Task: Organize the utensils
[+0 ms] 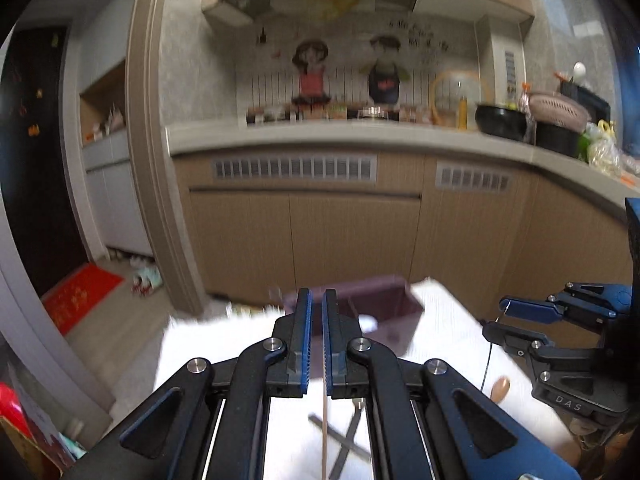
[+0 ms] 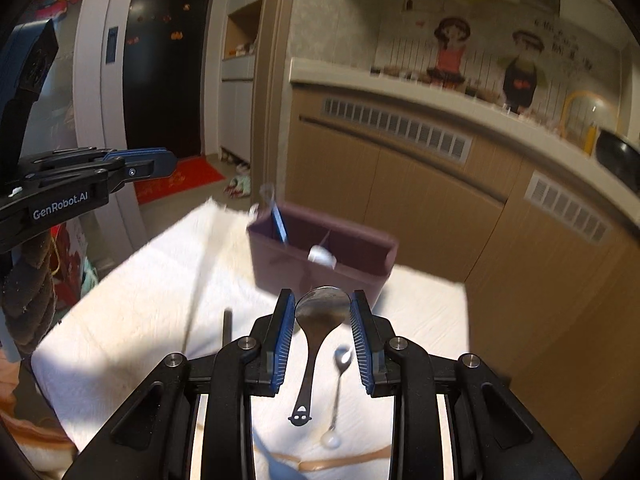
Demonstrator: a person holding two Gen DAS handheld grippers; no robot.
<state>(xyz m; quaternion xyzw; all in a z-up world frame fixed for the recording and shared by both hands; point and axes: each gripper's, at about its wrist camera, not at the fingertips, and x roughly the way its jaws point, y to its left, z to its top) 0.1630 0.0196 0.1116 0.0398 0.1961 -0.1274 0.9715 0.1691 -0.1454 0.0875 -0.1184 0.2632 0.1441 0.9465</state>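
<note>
A stiff, slippery steel spoon (image 2: 322,312) was pinched by its bowl in the right tongs (image 2: 323,312); a light chopstick (image 1: 324,420) was clamped in the closed left tongs (image 1: 317,312).

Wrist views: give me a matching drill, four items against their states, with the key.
1 left hand-held gripper
2 right hand-held gripper
3 purple box
4 small spoon

A lies on the white cloth
B shut on the large spoon
C holds a blue-handled utensil
D shut on a thin wooden stick

Pairs: 1-D, 2-B, 3-C, 4-A
</note>
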